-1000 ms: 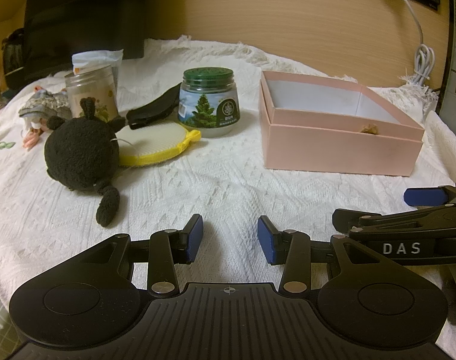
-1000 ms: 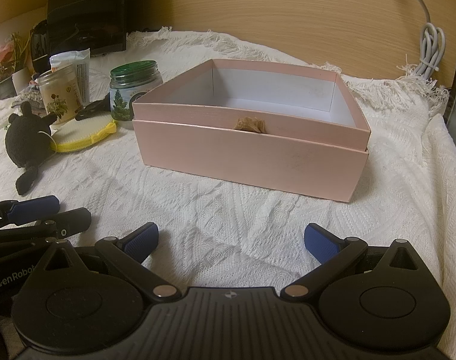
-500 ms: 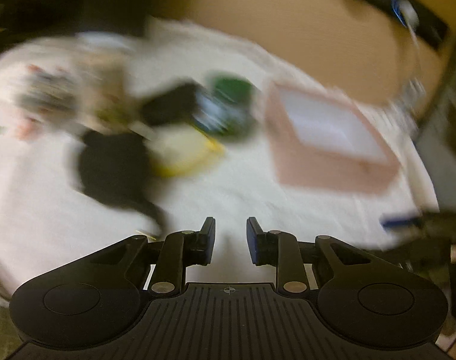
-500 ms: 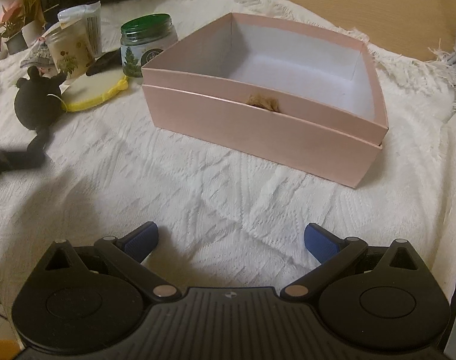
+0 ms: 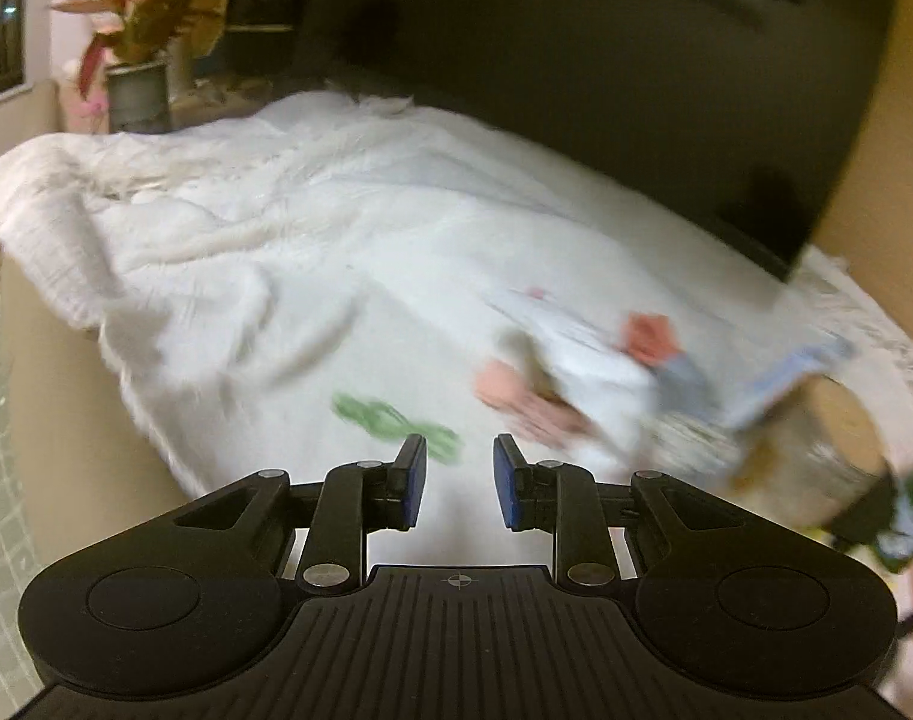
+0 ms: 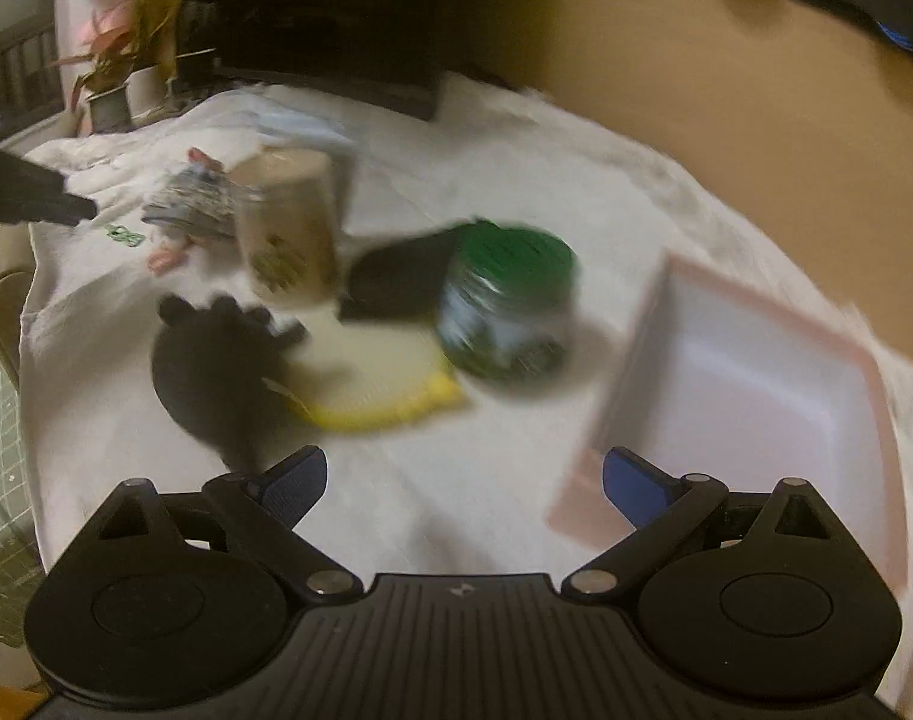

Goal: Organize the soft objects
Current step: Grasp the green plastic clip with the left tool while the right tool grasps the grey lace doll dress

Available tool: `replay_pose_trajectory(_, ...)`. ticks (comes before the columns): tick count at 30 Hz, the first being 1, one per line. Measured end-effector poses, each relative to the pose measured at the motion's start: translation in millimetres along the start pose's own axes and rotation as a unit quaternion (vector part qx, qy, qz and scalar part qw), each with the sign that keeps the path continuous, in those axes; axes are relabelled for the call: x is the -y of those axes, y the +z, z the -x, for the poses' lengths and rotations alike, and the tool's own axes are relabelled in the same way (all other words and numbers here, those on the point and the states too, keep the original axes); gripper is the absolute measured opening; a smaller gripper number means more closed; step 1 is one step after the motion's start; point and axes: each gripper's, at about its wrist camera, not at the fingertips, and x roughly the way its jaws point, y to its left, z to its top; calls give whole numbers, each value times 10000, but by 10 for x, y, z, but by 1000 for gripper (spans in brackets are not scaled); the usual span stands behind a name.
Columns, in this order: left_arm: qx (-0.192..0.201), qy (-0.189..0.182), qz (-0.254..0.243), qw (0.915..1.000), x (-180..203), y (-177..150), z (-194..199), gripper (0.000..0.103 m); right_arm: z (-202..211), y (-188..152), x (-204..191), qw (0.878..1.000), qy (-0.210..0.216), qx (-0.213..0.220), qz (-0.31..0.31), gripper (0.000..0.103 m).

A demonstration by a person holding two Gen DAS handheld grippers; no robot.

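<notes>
White knitted cloth covers my counter; black fuzzy plush toy lies left of pink cardboard box. My left gripper has just narrowed, empty; right gripper wide. I should slow down, then pinch softly

Your left gripper points downward, its blue pads parted by a narrow gap with nothing between them. Your right gripper also angles down, jaws spread wide and empty, its fingertips touching nothing.
</notes>
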Motion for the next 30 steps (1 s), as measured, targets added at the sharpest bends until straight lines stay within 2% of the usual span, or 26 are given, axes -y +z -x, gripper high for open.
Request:
replay_pose_trajectory(4,-231,-252,-389,9987,-267,308,-371,27,-213,260,-217,9998,-22,-148,119,99)
replay_pose_trajectory(7,-628,-510,-625,9948,-426,492,-684,27,-325,389,-327,9995,-95,-230,180,99)
replay_pose_trajectory(9,-1186,-965,-538,9868,-537,497,-813,27,-384,447,-365,9992,-159,-309,196,99)
replay_pose_trajectory(11,-1599,-1445,-571,9748,-610,435,-855,27,-412,491,-386,9988,-258,-349,204,99)
replay_pose_trajectory(14,-1758,-1797,-1136,9612,-583,312,-722,28,-444,557,-373,9986,-385,-352,94,99)
replay_pose_trajectory(17,-1689,-1703,-2170,9462,-419,190,-606,28,-489,605,-386,9983,-458,-363,21,99)
replay_pose_trajectory(18,-1629,-1587,-2612,9381,-329,149,-583,28,-500,615,-399,9982,-472,-368,15,99)
replay_pose_trajectory(20,-1565,-1383,-3187,9246,-188,98,-573,30,-526,639,-432,9985,-417,-362,22,99)
replay_pose_trajectory(21,-1526,-1254,-3367,9207,-113,75,-570,32,-536,650,-459,9987,-372,-345,62,99)
replay_pose_trajectory(23,-1526,-1145,-3288,9249,-61,98,-618,32,-518,678,-511,9991,-312,-260,144,99)
replay_pose_trajectory(26,-1516,-932,-3051,9355,-41,98,-614,32,-411,775,-597,9995,-182,6,244,99)
replay_pose_trajectory(28,-1345,-818,-2878,9446,-48,38,-564,31,-346,911,-677,9992,-63,233,325,99)
replay_pose_trajectory(30,-1165,-755,-2832,9490,-54,-65,-464,24,-306,1116,-804,9977,137,477,460,99)
